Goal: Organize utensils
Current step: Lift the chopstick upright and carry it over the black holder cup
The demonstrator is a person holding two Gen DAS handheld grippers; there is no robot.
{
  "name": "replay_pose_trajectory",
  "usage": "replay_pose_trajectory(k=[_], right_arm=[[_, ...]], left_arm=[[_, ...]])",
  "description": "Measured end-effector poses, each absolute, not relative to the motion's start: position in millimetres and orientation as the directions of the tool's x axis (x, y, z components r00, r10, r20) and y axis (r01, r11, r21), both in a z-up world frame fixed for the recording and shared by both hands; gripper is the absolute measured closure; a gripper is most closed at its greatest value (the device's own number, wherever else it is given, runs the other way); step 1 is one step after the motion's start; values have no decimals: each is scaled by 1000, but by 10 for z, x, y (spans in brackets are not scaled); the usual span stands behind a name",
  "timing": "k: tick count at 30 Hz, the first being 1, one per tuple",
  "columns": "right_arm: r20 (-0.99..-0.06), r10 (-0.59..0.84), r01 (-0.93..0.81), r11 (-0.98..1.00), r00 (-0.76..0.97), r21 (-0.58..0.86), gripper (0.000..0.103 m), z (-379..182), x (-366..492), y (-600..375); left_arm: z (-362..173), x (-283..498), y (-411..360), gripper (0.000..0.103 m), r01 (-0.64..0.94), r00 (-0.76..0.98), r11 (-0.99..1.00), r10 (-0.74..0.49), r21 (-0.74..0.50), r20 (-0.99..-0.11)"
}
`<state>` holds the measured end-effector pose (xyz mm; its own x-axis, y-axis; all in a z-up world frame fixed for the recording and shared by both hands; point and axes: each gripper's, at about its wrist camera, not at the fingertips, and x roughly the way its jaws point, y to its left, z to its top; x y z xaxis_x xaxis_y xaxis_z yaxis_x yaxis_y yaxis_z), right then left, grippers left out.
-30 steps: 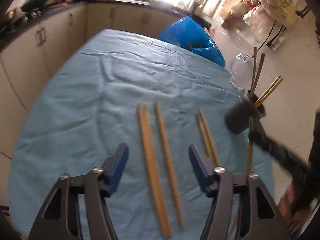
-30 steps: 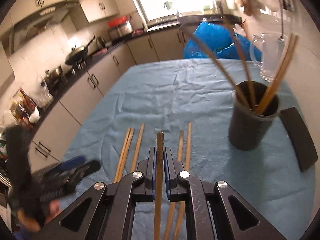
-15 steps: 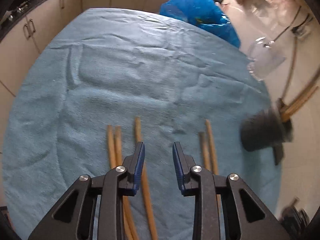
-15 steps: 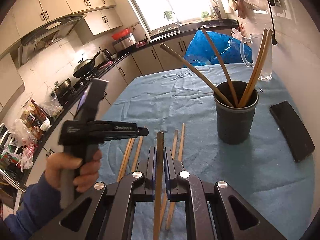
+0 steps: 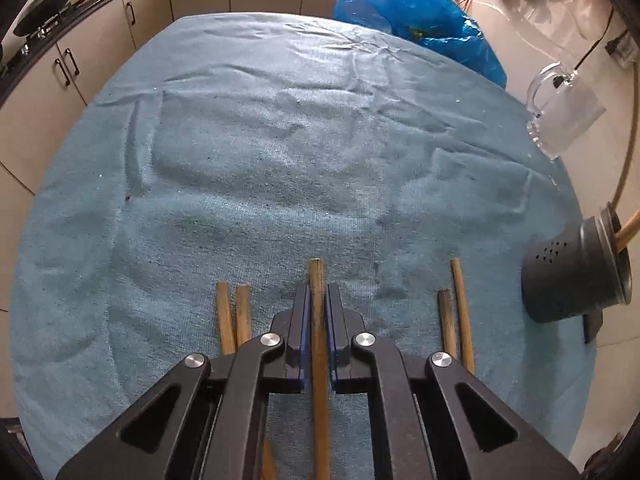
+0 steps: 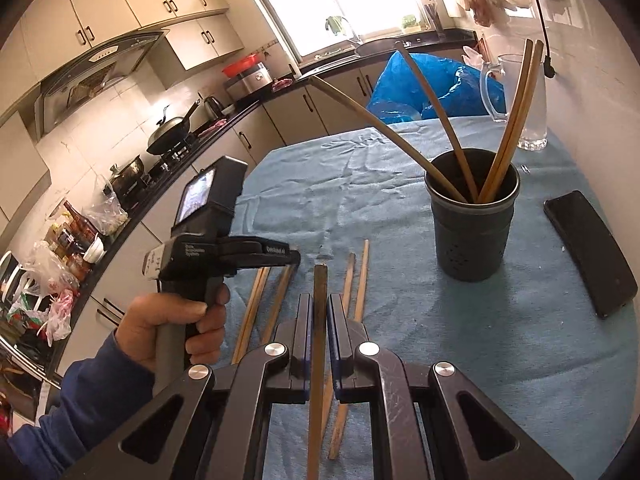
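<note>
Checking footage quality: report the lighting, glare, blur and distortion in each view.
Left wrist: sharp, even soft light, fisheye bends the blue cloth edges, dark corner vignette. Right wrist: the window is blown out white, the dark cup stays sharp, cabinets curve strongly.

Round table covered edge to edge by a blue terry cloth [image 5: 280, 152], rumpled, with creases and fold ridges across its middle. Lying flat on the cloth at the near side: a pair of wooden chopsticks [image 5: 232, 316] side by side, touching or nearly so, and to their right a second pair [image 5: 456, 312], the ends uneven. A dark cylindrical holder [image 6: 472, 224] stands upright on the cloth toward the right, four chopsticks leaning out of it. Just right of the holder, a black phone [image 6: 588, 252] lies flat. A clear glass pitcher [image 6: 524, 96] stands at the far right edge.
</note>
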<state>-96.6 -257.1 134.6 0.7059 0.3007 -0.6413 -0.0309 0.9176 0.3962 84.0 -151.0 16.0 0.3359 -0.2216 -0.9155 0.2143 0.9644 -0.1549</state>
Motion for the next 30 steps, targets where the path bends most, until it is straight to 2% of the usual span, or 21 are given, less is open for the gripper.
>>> replay_pose_trajectory(k=[4, 10, 20, 24, 30], right_arm=[[-638, 294, -31, 920, 712, 390, 95, 1378, -972, -2548], [-593, 289, -55, 923, 751, 380, 95, 1530, -1081, -2463], [-448, 233, -92, 945, 863, 315, 95, 1886, -1445, -2277], [-403, 212, -97, 953, 890, 287, 95, 2021, -1547, -2235], [-393, 202, -97, 958, 897, 270, 95, 2076, -1565, -2176]], left_arm=[[315, 627, -1409, 96, 235, 370, 946, -300, -223, -879], [909, 138, -1188, 96, 283, 497, 917, -392, -282, -774], [1700, -721, -942, 96, 349, 706, 903, -429, -250, -563], [1815, -858, -911, 96, 364, 725, 899, -437, -243, -532], [1840, -932, -890, 96, 367, 729, 900, -434, -234, -528]])
